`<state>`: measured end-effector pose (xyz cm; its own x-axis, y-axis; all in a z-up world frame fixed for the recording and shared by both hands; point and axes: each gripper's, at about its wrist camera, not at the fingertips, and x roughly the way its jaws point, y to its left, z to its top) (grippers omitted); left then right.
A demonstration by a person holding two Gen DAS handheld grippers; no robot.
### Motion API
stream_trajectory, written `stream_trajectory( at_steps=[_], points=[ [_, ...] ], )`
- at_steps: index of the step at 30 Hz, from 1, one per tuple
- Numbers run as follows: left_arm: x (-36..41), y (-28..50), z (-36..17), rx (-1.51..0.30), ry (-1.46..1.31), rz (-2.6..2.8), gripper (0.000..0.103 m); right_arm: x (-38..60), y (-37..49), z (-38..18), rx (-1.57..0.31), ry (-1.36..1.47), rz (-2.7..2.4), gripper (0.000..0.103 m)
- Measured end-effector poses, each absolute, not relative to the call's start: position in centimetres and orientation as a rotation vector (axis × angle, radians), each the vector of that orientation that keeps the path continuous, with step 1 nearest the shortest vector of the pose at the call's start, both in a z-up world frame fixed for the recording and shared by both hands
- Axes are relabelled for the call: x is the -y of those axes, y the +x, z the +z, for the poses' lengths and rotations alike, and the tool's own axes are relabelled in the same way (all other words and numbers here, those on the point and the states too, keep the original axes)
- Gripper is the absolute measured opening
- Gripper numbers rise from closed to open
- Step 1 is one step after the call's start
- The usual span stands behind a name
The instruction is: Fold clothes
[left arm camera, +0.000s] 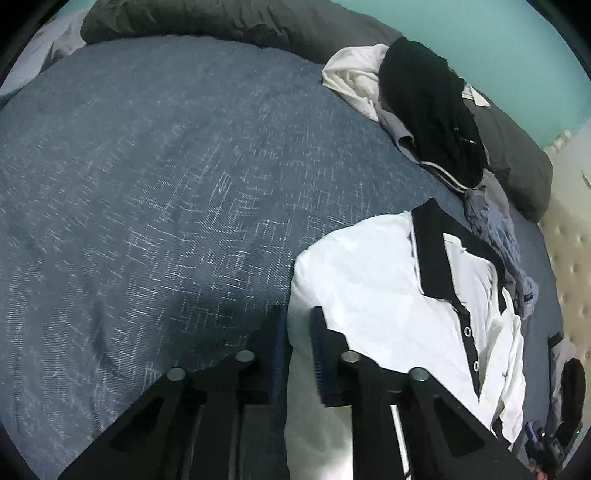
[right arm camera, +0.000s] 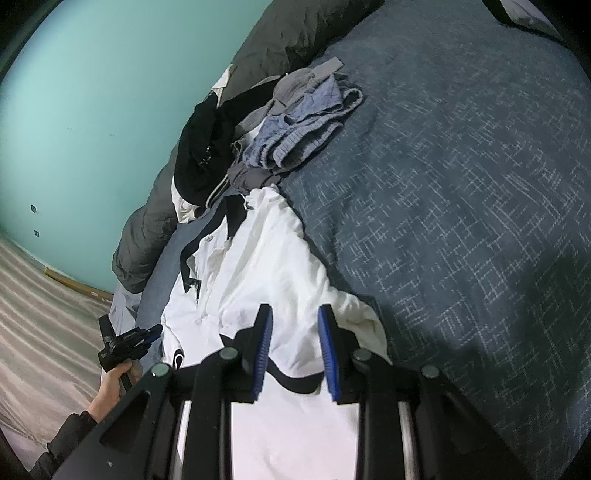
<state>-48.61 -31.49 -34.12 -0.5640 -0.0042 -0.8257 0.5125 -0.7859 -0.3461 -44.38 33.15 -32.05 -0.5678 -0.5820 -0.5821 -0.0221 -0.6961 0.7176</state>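
Note:
A white polo shirt [left arm camera: 369, 288] with a black collar and placket lies on the blue patterned bedspread [left arm camera: 147, 184]. My left gripper [left arm camera: 298, 332] is at the shirt's left edge, and its jaws stand narrow with white cloth pinched between them. In the right wrist view the same shirt [right arm camera: 266, 258] spreads out ahead. My right gripper [right arm camera: 295, 332] has its blue pads partly apart on a thick fold of the shirt near a black-trimmed edge. The left gripper [right arm camera: 129, 341], held by a hand [right arm camera: 114, 380], shows at the shirt's far side.
A pile of loose clothes [left arm camera: 432, 110], black, cream, grey and blue, lies beyond the shirt [right arm camera: 295, 122]. A rolled grey duvet [left arm camera: 221, 18] runs along the bed's far edge. A cream tufted headboard [left arm camera: 569, 258] is at the right. Striped floor [right arm camera: 37, 314] lies beside the bed.

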Motion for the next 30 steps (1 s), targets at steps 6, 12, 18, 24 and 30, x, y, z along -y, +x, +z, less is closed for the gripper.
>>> stream_trajectory(
  at_steps=[6, 12, 18, 24, 30],
  points=[
    [32.0, -49.9, -34.4, -0.891, 1.225, -2.390, 0.001, -33.2, -44.3, -31.9, 0.986, 1.218, -2.316, 0.025],
    [31.9, -51.5, -33.9, -0.874, 1.216, -2.392, 0.001, -33.1, -44.3, -32.0, 0.984, 1.225, -2.317, 0.025],
    [33.2, -50.5, -33.2, -0.937, 1.158, -2.370, 0.002, -33.2, -44.3, -31.9, 0.989, 1.222, -2.314, 0.025],
    [33.0, -49.5, -33.0, -0.914, 1.204, -2.405, 0.004, -33.2, -44.3, -31.8, 0.991, 1.216, -2.313, 0.025],
    [32.3, -50.0, -34.1, -0.914, 1.249, -2.428, 0.004, -33.0, -44.3, -31.8, 0.983, 1.218, -2.314, 0.025]
  ],
)
